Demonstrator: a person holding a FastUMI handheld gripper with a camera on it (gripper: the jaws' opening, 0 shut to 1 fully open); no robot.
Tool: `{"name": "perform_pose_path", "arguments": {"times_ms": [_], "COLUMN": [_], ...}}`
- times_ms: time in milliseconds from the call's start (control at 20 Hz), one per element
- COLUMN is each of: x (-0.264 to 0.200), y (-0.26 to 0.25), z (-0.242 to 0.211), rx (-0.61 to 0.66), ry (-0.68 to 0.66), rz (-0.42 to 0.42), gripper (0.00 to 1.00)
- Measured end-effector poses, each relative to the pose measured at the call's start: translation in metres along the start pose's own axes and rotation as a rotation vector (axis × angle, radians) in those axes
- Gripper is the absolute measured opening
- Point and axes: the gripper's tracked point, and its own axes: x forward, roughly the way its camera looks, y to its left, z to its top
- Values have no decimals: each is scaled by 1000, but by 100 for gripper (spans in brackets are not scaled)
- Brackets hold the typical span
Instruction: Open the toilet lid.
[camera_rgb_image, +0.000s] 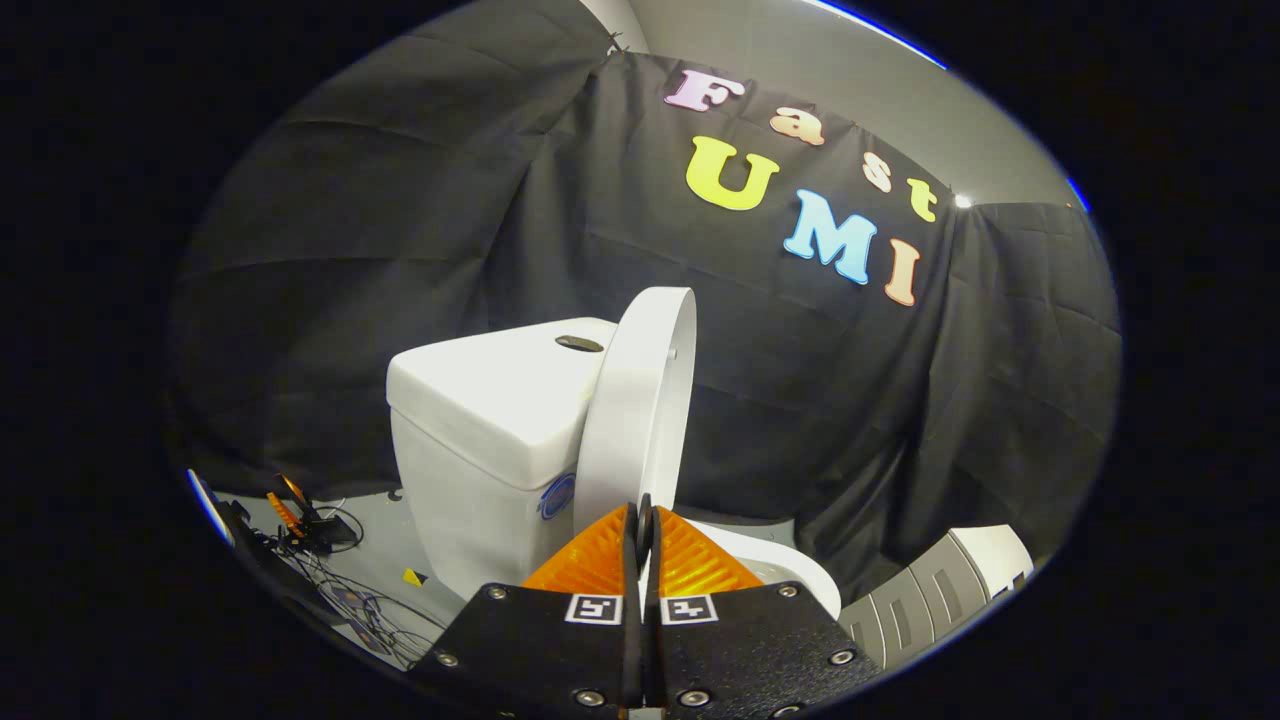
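Claw fingers are pressed together, tips meeting with barely a slit between them, nothing held. Toilet lid is up, standing close to vertical, seen nearly edge-on just ahead of the fingertips; its lower edge sits right behind the tips, contact can't be judged. Lid leans back toward the white cistern, which has a flush button on top and a round blue sticker on its front face near the lid's base. Part of the white seat and bowl rim shows beside the fingers on the right. A grey ribbed unit with a white top sits further right. On the floor left of the cistern: a tangle of cables and a small black device.
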Motion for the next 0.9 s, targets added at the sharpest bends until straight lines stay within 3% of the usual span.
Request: {"name": "perform_pose_path", "arguments": {"times_ms": [250, 350, 450, 600, 650, 900], "x": [2, 3, 1, -15, -23, -56], "y": [2, 10, 20, 41, 40, 4], "z": [1, 0, 0, 9, 13, 52], "rx": [17, 33, 44, 38, 37, 238], "ry": [-4, 3, -1, -35, -48, -145], "rz": [55, 94, 141, 234, 248, 295], "gripper": [1, 11, 24, 84, 93, 95]}}
